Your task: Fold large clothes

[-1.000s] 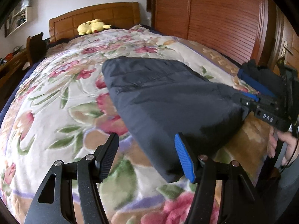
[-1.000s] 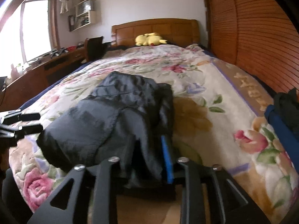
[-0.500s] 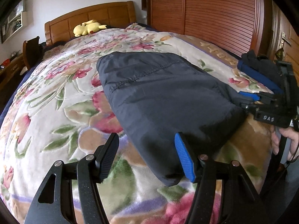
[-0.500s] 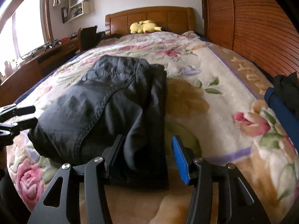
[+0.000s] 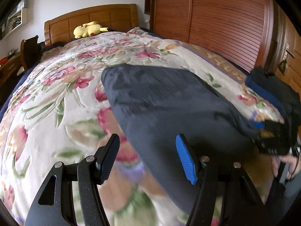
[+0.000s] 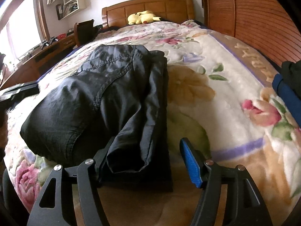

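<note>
Two wrist fisheyes, both low over the foot of the bed [image 5: 56, 101], facing the headboard [image 6: 150, 7].
Left view sits close at the dark folded garment's [image 5: 169, 109] left side; right view close at its near right end. Shared: garment, floral blanket, headboard, yellow plush toy [image 6: 143, 17], slatted wardrobe [image 5: 225, 22].

I can read no text ahead of my grippers; golden characters run along the brown border of the floral blanket [image 6: 252, 60], far right of my right gripper, but they are too distorted to read
</note>
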The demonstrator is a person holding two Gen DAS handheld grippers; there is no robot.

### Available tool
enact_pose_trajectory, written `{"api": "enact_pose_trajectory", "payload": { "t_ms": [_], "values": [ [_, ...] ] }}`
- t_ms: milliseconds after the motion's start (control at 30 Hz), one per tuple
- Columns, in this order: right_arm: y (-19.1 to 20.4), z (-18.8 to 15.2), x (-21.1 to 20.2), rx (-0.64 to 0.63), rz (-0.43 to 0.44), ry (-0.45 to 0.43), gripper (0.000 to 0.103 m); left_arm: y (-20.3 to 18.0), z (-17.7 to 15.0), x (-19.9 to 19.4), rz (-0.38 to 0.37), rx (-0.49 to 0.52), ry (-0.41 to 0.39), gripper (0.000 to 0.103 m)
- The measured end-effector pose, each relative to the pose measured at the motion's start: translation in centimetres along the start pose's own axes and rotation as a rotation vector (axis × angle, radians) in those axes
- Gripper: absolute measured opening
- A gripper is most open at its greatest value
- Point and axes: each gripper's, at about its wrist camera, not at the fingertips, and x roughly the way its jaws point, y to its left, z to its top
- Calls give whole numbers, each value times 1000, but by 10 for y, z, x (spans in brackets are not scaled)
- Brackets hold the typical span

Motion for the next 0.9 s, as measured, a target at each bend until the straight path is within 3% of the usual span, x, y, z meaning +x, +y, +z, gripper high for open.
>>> {"api": "enact_pose_trajectory", "payload": {
  "t_ms": [467,833,900],
  "values": [
    [3,5,12,-16,20,45,68,50,74,91,68,-30,-19,63],
    [0,6,16,-14,38,51,68,84,99,158,74,-83,45,63],
    [0,7,17,-14,46,54,68,87,99,167,73,-94,64,69]
  ]
}}
